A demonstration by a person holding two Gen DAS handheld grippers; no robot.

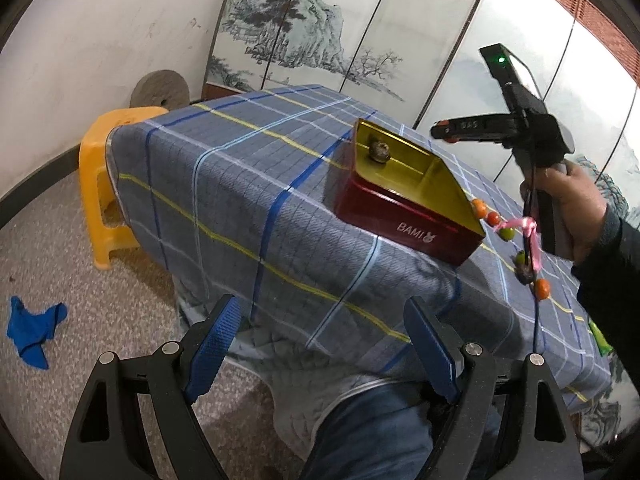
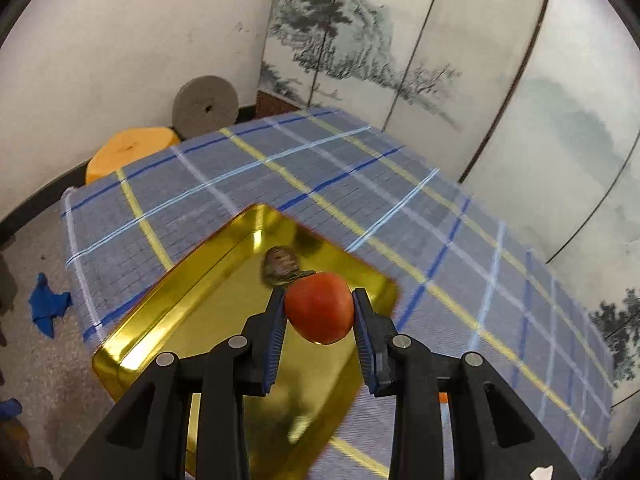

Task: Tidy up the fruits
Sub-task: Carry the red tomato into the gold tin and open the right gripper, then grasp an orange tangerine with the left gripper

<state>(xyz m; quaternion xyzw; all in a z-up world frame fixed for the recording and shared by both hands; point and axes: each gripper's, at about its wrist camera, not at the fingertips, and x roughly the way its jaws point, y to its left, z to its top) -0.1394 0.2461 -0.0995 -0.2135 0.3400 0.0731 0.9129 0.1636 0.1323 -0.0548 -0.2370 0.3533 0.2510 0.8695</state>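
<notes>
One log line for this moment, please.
right gripper: shut on orange fruit, over gold tin | left gripper: open, empty | tin: one brown fruit

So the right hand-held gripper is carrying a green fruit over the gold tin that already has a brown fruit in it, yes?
Not quite: the fruit in the right hand-held gripper is orange-red, not green, as the right wrist view shows. It is over the gold tin, which already holds a brown fruit.

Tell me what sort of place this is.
Probably a room in a home or a studio set up like one: a painted folding screen along the wall, a table under a plaid cloth, an orange plastic stool and a stone millstone on the floor.
</notes>
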